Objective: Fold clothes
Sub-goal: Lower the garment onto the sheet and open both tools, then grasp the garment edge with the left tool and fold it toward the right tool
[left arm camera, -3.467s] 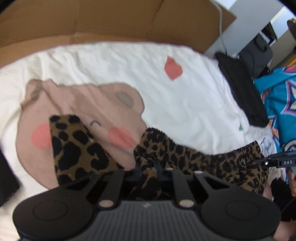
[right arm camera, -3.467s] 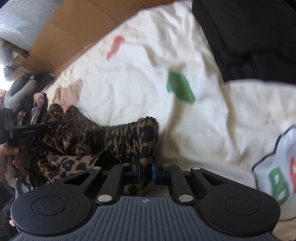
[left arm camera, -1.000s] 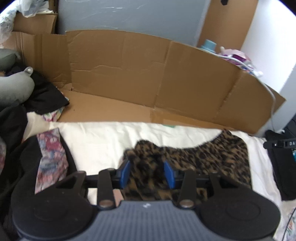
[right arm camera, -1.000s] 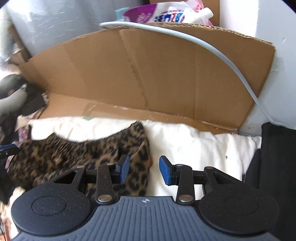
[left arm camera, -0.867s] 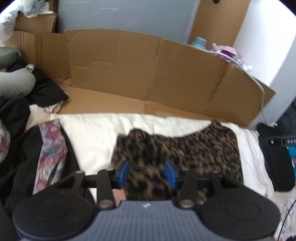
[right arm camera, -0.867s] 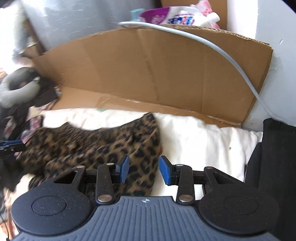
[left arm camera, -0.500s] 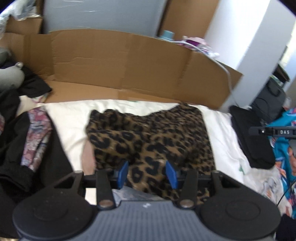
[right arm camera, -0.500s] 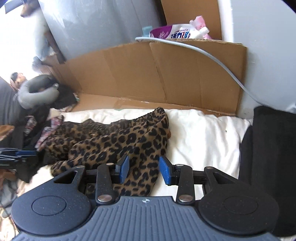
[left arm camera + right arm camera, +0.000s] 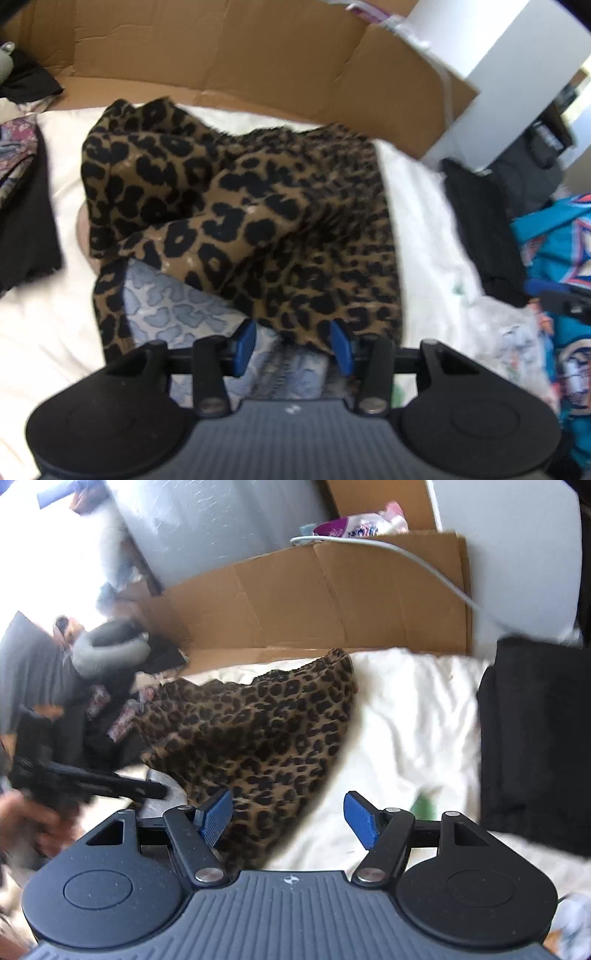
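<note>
Both claws open over the leopard garment, ready for the next fold

The left gripper (image 9: 292,345) gapes with nothing held, the leopard-print garment (image 9: 236,206) lying rumpled just ahead on the white blanket (image 9: 417,206), its pale inside showing near the pads; the right gripper (image 9: 288,821) is spread wide and empty, over the garment's near edge. To fold well, I judge each claw should pinch a near corner through one layer only, then lift evenly toward the cardboard (image 9: 314,602) behind. Motion blur smears the garment's far hem, its near edge hides under the left claw, and what kind of garment it is I cannot tell.
</note>
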